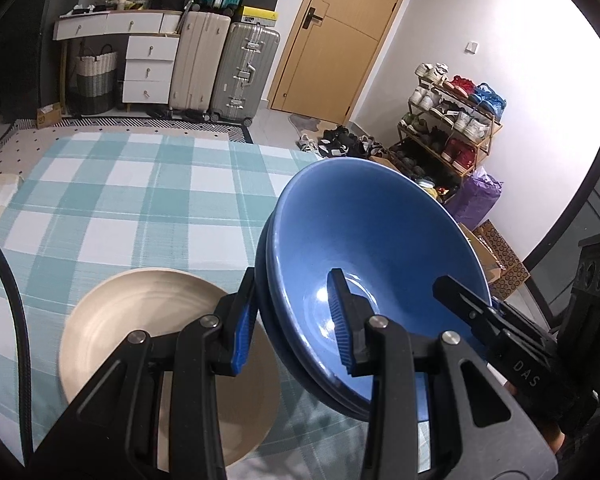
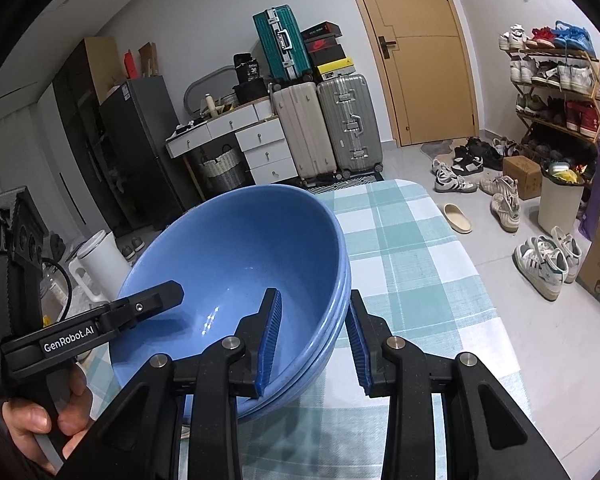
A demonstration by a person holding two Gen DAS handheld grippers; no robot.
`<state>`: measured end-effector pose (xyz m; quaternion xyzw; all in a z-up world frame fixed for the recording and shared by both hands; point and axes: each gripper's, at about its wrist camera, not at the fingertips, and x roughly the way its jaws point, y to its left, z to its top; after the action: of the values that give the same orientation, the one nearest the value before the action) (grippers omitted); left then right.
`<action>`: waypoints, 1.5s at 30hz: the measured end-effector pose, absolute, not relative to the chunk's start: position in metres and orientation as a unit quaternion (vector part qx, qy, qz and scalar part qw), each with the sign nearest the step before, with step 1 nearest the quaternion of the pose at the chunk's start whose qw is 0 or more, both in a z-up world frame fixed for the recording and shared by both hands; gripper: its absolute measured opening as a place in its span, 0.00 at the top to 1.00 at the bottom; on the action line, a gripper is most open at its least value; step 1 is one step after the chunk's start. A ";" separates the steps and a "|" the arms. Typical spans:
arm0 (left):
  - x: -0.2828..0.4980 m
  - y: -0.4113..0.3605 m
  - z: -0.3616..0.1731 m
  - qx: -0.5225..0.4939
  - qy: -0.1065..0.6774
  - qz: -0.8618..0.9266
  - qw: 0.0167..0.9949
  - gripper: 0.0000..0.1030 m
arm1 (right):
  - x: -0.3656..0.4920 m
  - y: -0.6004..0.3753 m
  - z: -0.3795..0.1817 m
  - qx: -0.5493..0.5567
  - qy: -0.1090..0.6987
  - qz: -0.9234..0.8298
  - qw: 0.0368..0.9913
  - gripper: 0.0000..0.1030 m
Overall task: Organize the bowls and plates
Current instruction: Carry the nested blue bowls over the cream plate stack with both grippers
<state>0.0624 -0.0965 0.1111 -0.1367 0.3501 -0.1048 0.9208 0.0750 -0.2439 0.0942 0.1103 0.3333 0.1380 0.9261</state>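
Observation:
A stack of nested blue bowls [image 1: 376, 252] stands on the checked tablecloth [image 1: 120, 200] and also shows in the right wrist view [image 2: 236, 256]. My left gripper [image 1: 292, 320] straddles the stack's left rim, one pad outside and one inside, with the jaws apart. My right gripper [image 2: 314, 344] straddles the opposite rim the same way, jaws apart. Each gripper shows in the other's view, reaching over the far rim. A beige plate [image 1: 140, 320] lies on the cloth left of the bowls, partly hidden by my left gripper.
The table's right edge [image 2: 480, 280] drops to a tiled floor with scattered shoes [image 2: 544, 264]. Beyond the far edge are suitcases [image 1: 224, 68], a white drawer unit [image 1: 148, 68], a door [image 1: 340, 36] and a shoe rack [image 1: 452, 120].

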 end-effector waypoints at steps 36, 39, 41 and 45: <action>0.017 0.026 0.111 -0.147 0.341 0.004 0.928 0.70 | 0.089 -0.106 0.108 0.040 0.335 0.202 0.920 0.68; 0.020 0.032 0.106 -0.143 0.345 0.013 0.928 0.70 | 0.094 -0.096 0.103 0.039 0.338 0.207 0.917 0.68; 0.026 0.036 0.100 -0.143 0.348 0.019 0.926 0.70 | 0.098 -0.090 0.098 0.038 0.341 0.209 0.916 0.68; 0.039 0.041 0.084 -0.143 0.363 0.023 0.921 0.70 | 0.108 -0.081 0.084 0.032 0.355 0.209 0.910 0.68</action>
<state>0.0394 0.0408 0.0844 -0.1427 0.3626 0.0229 0.9207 0.1076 -0.0809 0.0843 0.0323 0.3555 0.2094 0.9103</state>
